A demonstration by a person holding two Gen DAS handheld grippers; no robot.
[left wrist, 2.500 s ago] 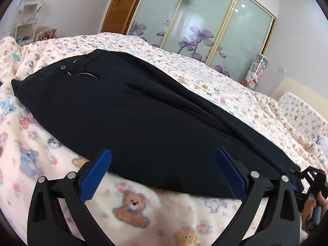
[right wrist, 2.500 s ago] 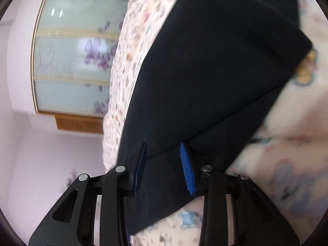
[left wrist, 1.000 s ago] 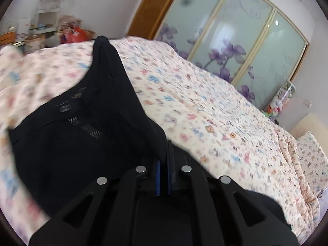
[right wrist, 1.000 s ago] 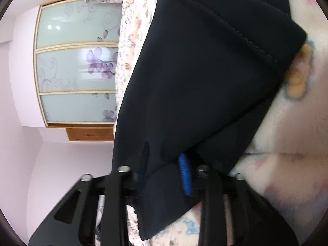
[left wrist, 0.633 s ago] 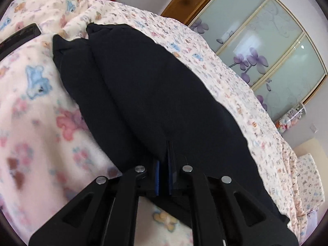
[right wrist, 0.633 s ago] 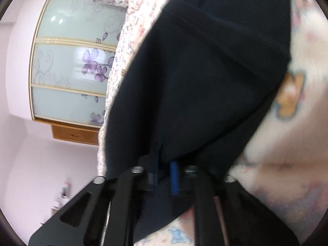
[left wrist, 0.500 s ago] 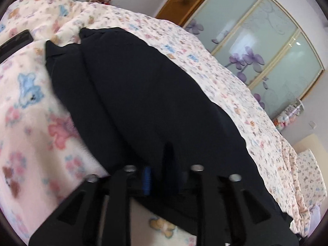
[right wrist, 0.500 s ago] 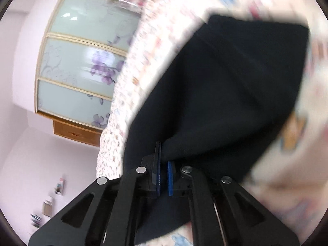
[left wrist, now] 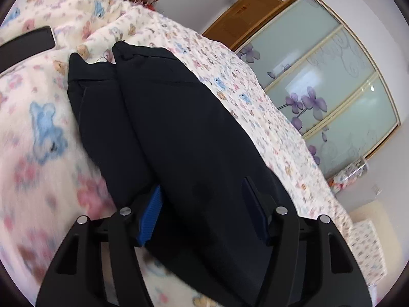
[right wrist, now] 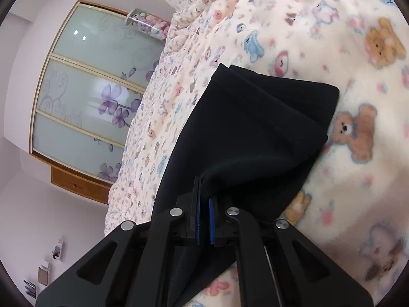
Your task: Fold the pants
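A: The dark navy cloth pants (left wrist: 184,133) lie doubled lengthwise on the bed's teddy-bear print fleece blanket (left wrist: 38,133), long axis running straight away from the left tongs (left wrist: 202,212).

B: Those tongs have just been opening, pads apart, cloth between but unpinched. The right tongs (right wrist: 204,220) are clamped on the hem end (right wrist: 255,128).

A: So the right is the holding hand. Beyond: frosted sliding wardrobe doors with purple flowers (left wrist: 332,89), pale walls.
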